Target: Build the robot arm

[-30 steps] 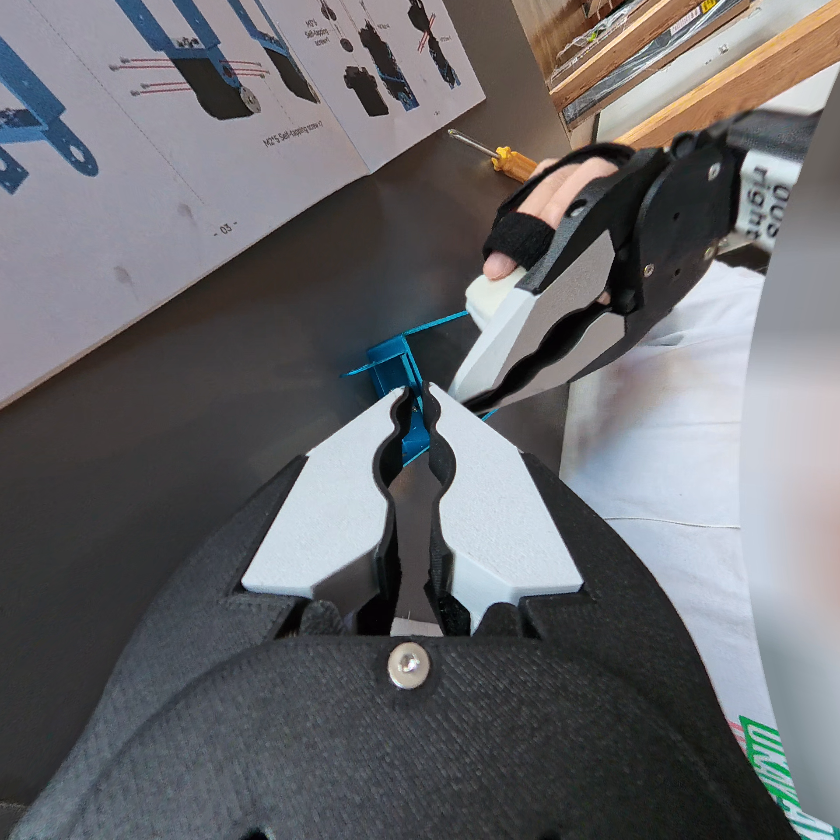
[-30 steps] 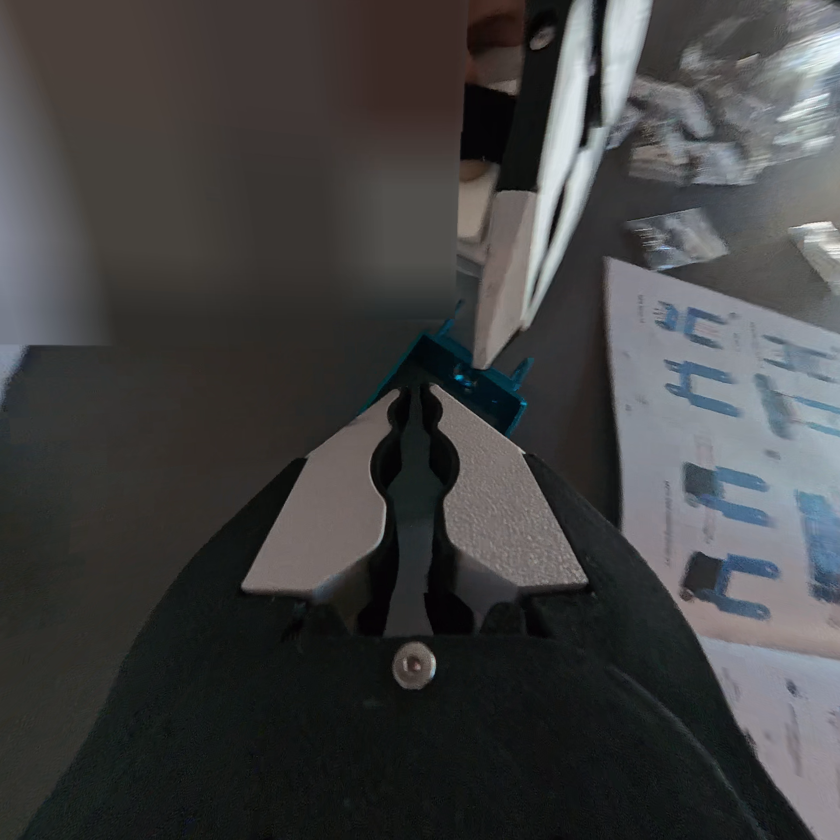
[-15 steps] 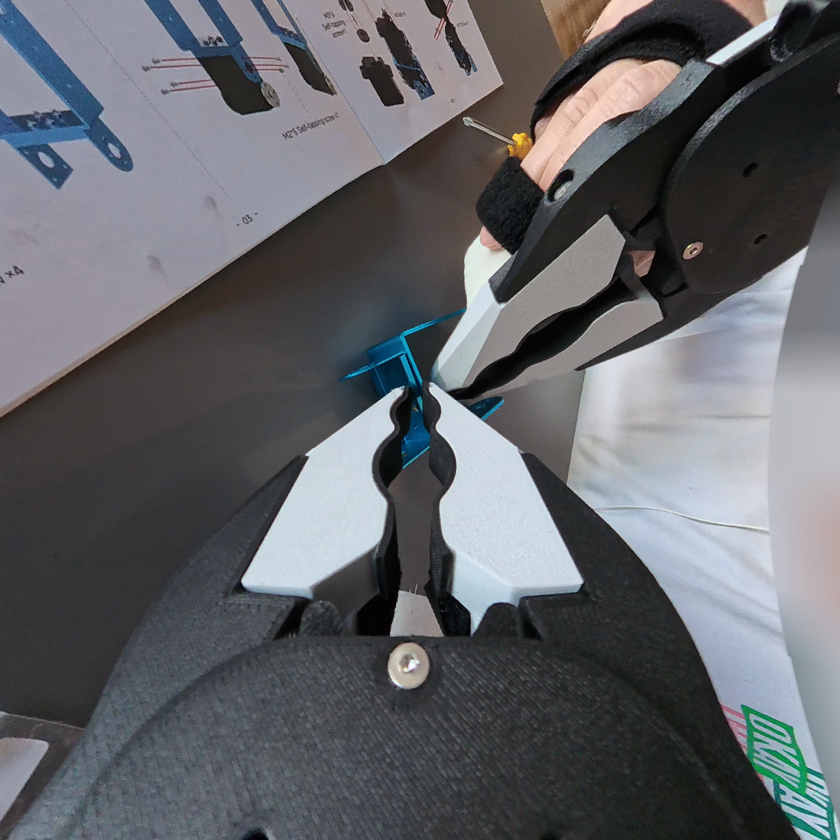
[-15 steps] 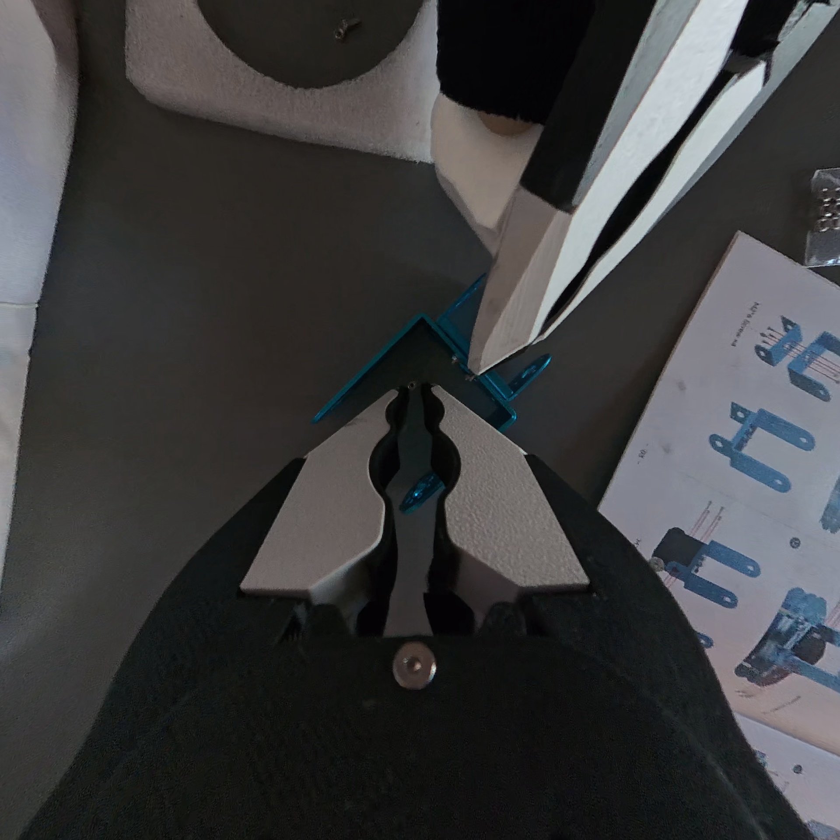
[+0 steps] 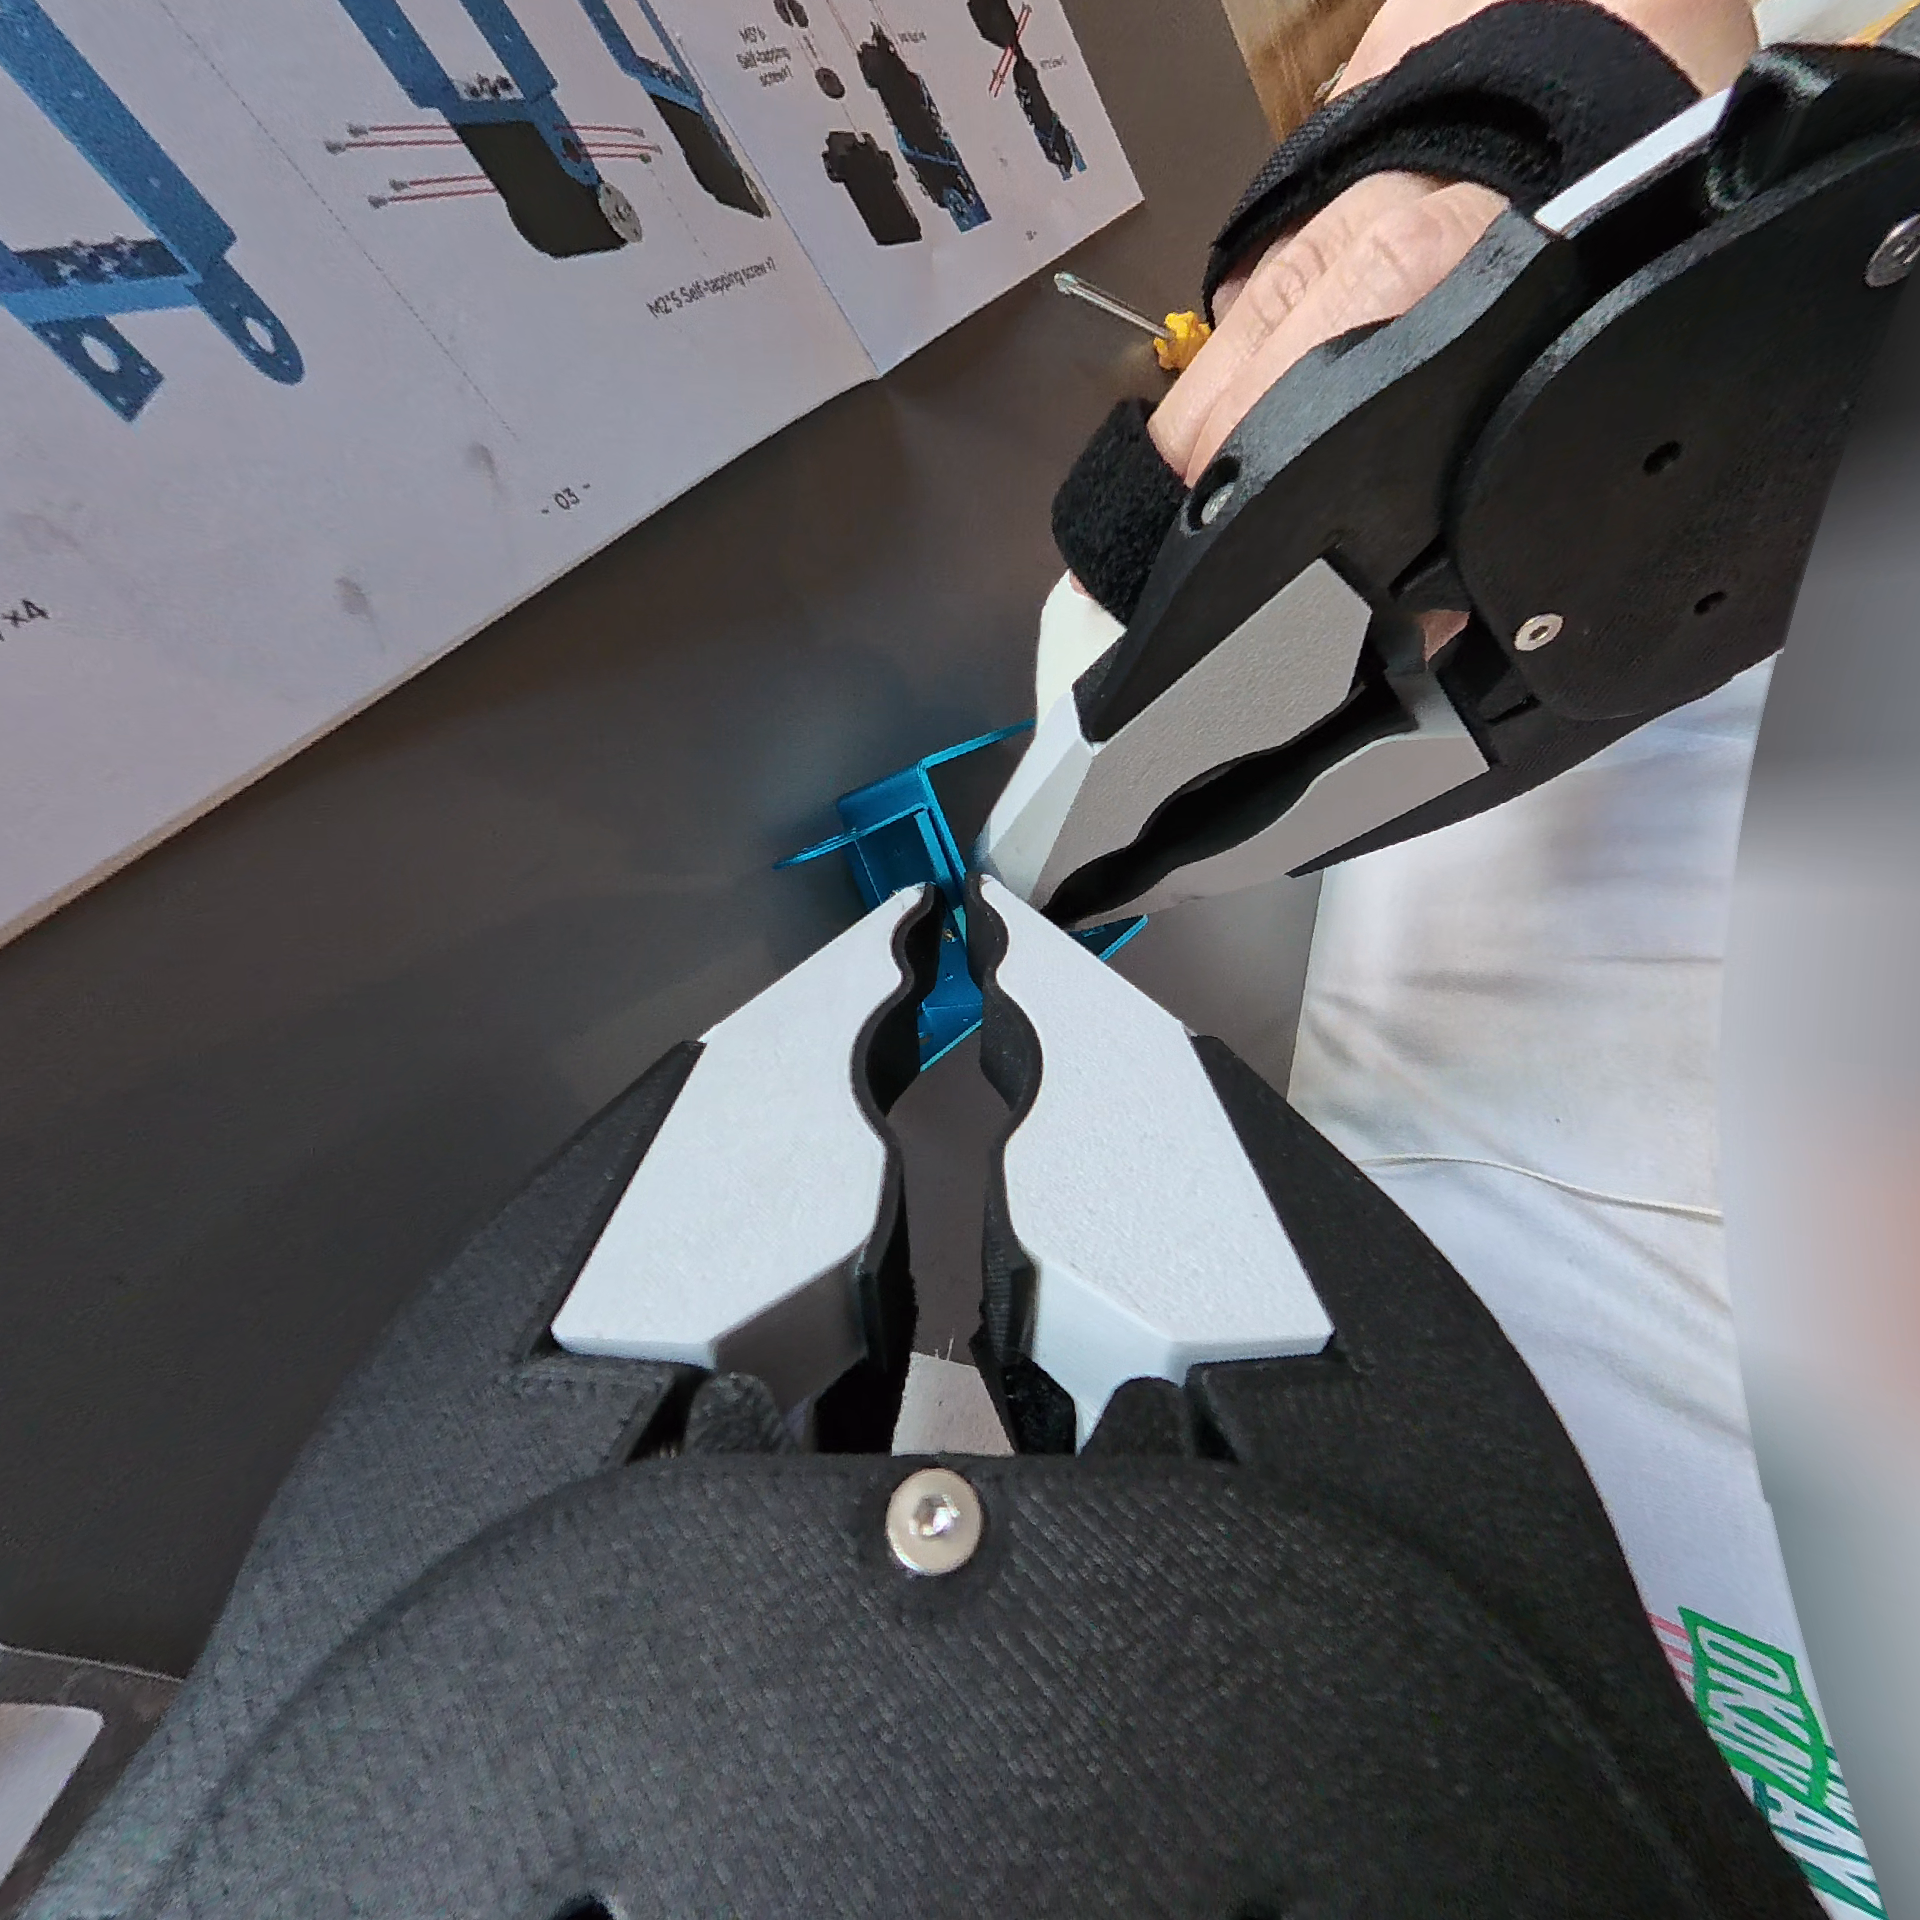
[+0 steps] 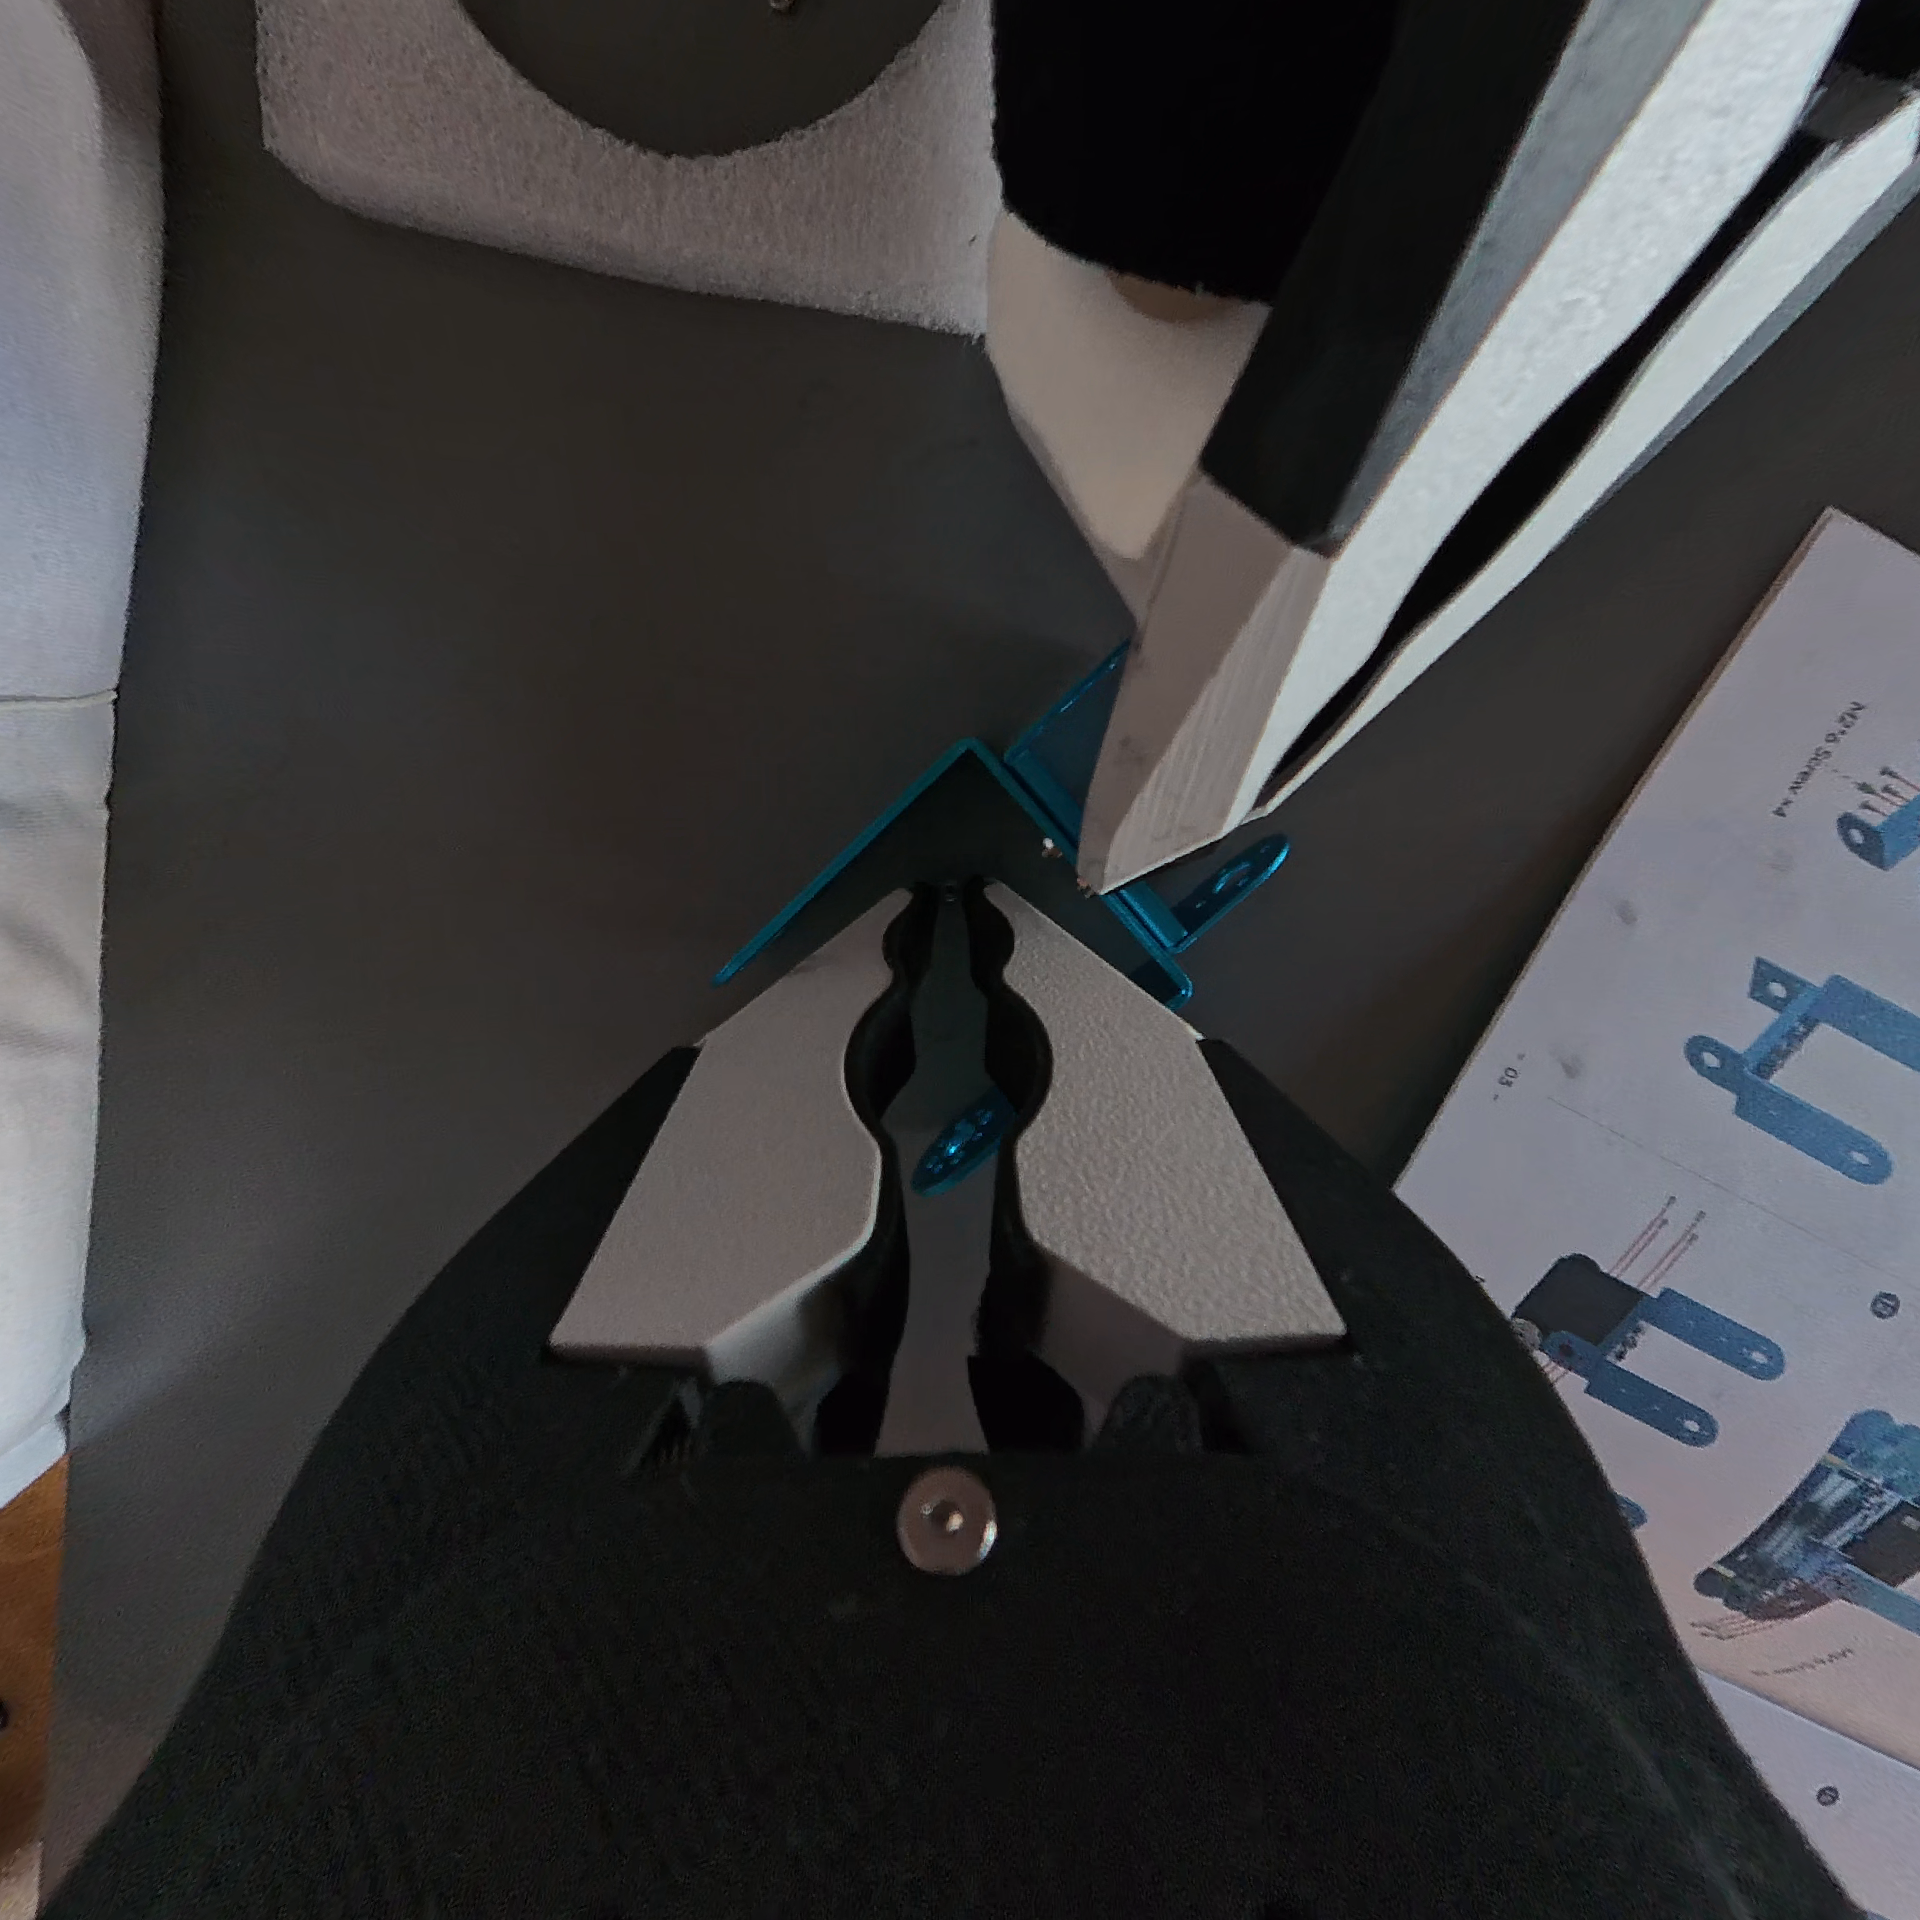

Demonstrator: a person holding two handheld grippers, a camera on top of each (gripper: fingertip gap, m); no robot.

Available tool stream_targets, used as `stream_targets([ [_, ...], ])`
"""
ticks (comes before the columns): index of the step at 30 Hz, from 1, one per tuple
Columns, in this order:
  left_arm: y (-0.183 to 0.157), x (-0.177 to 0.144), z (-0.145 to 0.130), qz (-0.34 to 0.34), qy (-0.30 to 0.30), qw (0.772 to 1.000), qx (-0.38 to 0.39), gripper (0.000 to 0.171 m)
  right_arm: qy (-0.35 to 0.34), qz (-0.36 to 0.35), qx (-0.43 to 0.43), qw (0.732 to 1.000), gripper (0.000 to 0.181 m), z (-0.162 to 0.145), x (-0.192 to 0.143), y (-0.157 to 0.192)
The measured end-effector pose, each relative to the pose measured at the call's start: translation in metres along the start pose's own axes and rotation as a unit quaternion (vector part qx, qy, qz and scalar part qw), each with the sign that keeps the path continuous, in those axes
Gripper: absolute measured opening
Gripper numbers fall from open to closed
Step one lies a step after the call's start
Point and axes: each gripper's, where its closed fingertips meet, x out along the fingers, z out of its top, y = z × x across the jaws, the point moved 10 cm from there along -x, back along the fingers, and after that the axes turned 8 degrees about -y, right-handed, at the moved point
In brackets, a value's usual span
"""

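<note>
Over the dark table (image 5: 436,935), left wrist view: the left gripper (image 5: 951,896) has its tips pinched on a wall of the blue metal bracket (image 5: 896,831), as it did half a second ago. The right gripper (image 5: 1039,902) comes in from the right with a gloved hand (image 5: 1340,291) behind it, nearer the lens and larger than before, tips nearly together at the bracket's right edge. The instruction sheet (image 5: 436,343) lies at upper left and a yellow-handled screwdriver (image 5: 1127,312) shows beside the hand.

Right wrist view: framing is little changed from half a second ago. The right gripper (image 6: 951,891) has its tips closed on a plate edge of the bracket (image 6: 904,831), an assembly of thin folded blue plates with holed tabs. The left gripper (image 6: 1164,847) clamps its far side from above. A white foam block (image 6: 582,197) lies beyond and the sheet (image 6: 1714,1039) at right.
</note>
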Motion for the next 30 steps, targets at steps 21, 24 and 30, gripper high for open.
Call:
stream_targets([
  [21,0.000,0.001,0.000,-0.006,-0.001,1.000,-0.003,0.003,-0.152,-0.107,0.030,0.982,0.011,-0.037,-0.020,0.028],
  [24,0.000,0.002,0.000,-0.005,0.000,1.000,-0.002,0.003,-0.117,-0.068,0.040,0.990,0.012,-0.028,-0.019,0.021],
  [30,0.000,0.002,0.000,-0.006,0.000,1.000,-0.003,0.003,-0.048,-0.034,-0.005,0.998,0.010,-0.014,-0.009,0.017],
])
